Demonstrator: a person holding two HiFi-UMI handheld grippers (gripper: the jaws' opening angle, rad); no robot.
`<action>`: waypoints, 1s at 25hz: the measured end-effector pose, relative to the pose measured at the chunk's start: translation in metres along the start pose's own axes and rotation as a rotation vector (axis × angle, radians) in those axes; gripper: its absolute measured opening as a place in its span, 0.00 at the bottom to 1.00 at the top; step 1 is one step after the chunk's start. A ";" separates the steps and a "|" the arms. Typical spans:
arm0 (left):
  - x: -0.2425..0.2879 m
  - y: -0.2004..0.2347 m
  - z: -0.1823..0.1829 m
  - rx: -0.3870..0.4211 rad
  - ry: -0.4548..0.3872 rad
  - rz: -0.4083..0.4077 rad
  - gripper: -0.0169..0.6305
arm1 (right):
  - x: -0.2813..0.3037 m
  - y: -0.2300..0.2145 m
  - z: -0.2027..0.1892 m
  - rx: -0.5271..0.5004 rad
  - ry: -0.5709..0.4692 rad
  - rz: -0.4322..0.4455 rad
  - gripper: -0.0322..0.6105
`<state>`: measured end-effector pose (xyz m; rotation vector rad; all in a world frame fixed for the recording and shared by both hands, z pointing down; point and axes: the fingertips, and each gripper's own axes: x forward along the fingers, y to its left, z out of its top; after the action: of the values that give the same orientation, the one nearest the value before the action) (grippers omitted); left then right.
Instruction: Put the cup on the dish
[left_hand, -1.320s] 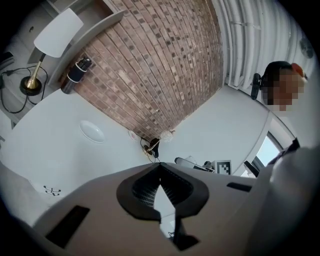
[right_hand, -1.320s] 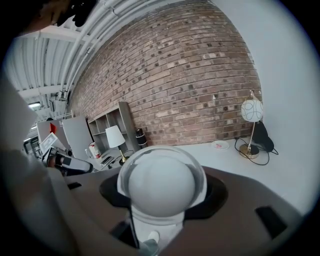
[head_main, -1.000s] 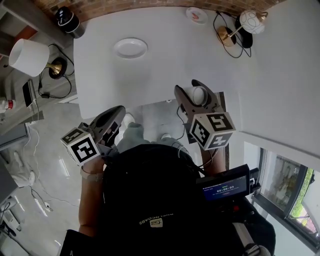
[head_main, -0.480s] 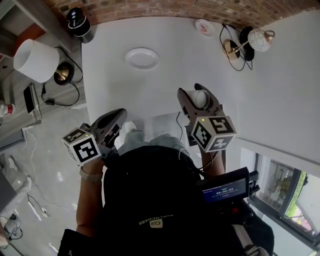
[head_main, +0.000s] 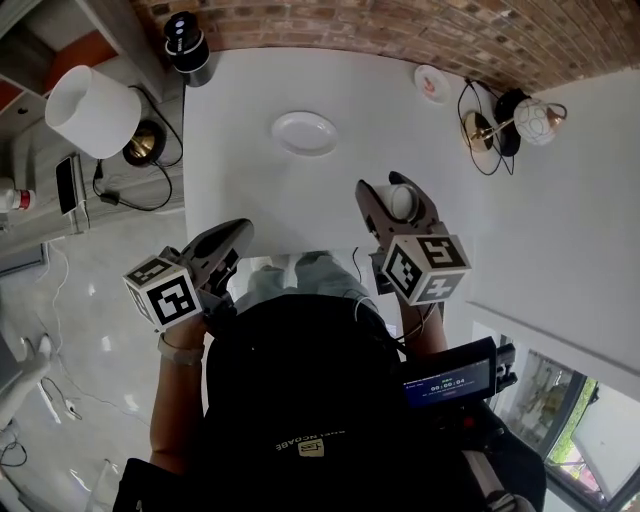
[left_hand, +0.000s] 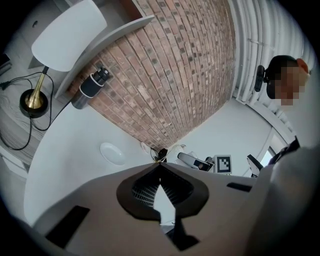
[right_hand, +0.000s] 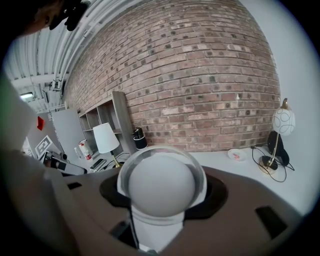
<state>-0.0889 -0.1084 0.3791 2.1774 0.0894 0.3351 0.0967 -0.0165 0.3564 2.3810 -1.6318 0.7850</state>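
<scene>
Right claw (head_main: 394, 190) is kept clamped on the cup (head_main: 400, 201). The dish (head_main: 304, 133), ahead and left of it, is seen nearer than a second ago. Left claw (head_main: 234, 233) is held closed, nothing gripped.

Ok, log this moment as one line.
right gripper: shut on cup | left gripper: shut, empty | dish: bare, on table ahead | cup on dish: not yet

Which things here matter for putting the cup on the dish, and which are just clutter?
Job:
cup, clamped in the right gripper
dish, on the white table

Lying about:
shaded lamp
globe lamp
black cylinder
small saucer
left gripper, shut and empty
</scene>
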 end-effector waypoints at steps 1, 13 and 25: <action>0.000 0.001 0.001 -0.002 -0.009 0.009 0.04 | 0.004 0.000 0.002 -0.003 0.002 0.011 0.44; 0.005 0.011 0.026 -0.026 -0.151 0.149 0.04 | 0.063 -0.012 0.024 -0.103 0.031 0.167 0.44; -0.004 0.013 0.028 -0.051 -0.254 0.260 0.03 | 0.117 -0.012 0.016 -0.150 0.095 0.275 0.44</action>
<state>-0.0855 -0.1385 0.3733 2.1651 -0.3432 0.2011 0.1448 -0.1148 0.4035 2.0146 -1.9288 0.7739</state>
